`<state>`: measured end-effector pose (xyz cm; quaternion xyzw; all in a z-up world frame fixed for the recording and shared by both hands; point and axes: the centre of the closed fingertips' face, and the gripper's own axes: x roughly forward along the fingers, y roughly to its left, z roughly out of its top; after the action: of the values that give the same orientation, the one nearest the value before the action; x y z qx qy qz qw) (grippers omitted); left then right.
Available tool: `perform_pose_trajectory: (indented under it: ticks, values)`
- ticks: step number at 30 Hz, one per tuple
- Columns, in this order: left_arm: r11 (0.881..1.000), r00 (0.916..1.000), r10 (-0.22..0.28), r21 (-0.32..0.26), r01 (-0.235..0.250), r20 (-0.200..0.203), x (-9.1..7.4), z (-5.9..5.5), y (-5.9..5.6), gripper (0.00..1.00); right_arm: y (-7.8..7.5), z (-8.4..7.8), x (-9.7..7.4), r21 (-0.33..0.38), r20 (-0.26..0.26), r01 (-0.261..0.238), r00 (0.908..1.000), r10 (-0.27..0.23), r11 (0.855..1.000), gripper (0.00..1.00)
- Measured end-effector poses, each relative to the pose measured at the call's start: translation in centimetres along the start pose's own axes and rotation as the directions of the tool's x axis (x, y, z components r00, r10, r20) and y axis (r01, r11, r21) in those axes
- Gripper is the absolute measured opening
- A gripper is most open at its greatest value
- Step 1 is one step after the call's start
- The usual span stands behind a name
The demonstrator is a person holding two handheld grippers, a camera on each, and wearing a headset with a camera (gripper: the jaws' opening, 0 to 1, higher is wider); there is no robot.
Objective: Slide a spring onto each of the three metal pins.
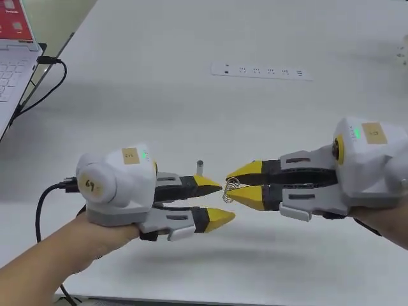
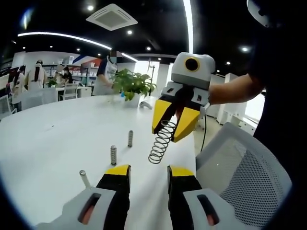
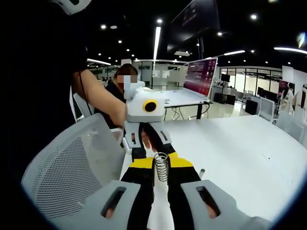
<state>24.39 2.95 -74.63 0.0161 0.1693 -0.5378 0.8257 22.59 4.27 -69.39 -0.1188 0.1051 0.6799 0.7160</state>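
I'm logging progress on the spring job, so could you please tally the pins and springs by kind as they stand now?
Pins carrying a spring: 2
Bare pin: 1
Loose spring, held in the right gripper: 1
Total: 3 pins, 3 springs.

A spring point(image 2: 160, 142) and three pins
It hangs tilted in the air; middle pin point(image 2: 113, 155) and far pin point(image 2: 130, 138) wear springs, near pin point(image 2: 84, 178) is bare.

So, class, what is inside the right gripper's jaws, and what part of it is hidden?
A coil spring sits inside the right gripper, pinched near one end; its free coils stick out past the yellow fingertips. The pinched end is covered by them.
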Motion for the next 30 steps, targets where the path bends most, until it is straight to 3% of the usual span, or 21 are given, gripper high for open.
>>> perform_pose_trajectory:
  ticks: [14,18,23,30]
  values:
    - [0.997,0.9971,0.075,-0.002,-0.075,-0.014,-2.0,-0.9,1.9,0.35,-0.8,-0.1,-0.2,0.001,-0.009,0.023,0.9997,-0.023,1.0,0.06]
    - [0.994,0.9942,0.108,-0.01,-0.108,-0.007,-2.9,-1.2,2.5,0.45,-1.0,-0.3,-0.2,0.004,-0.014,0.032,0.9994,-0.031,0.999,0.06]
    - [0.99,0.9902,0.139,-0.025,-0.139,-0.015,-3.9,-1.9,3.2,0.48,-1.1,-0.3,-0.1,0.002,-0.019,0.034,0.9993,-0.033,0.999,0.06]
    - [0.983,0.9845,0.174,-0.05,-0.175,-0.021,-5.0,-2.6,3.9,0.64,-1.7,-0.3,-0.1,0.003,-0.019,0.053,0.9984,-0.053,0.999,0.07]
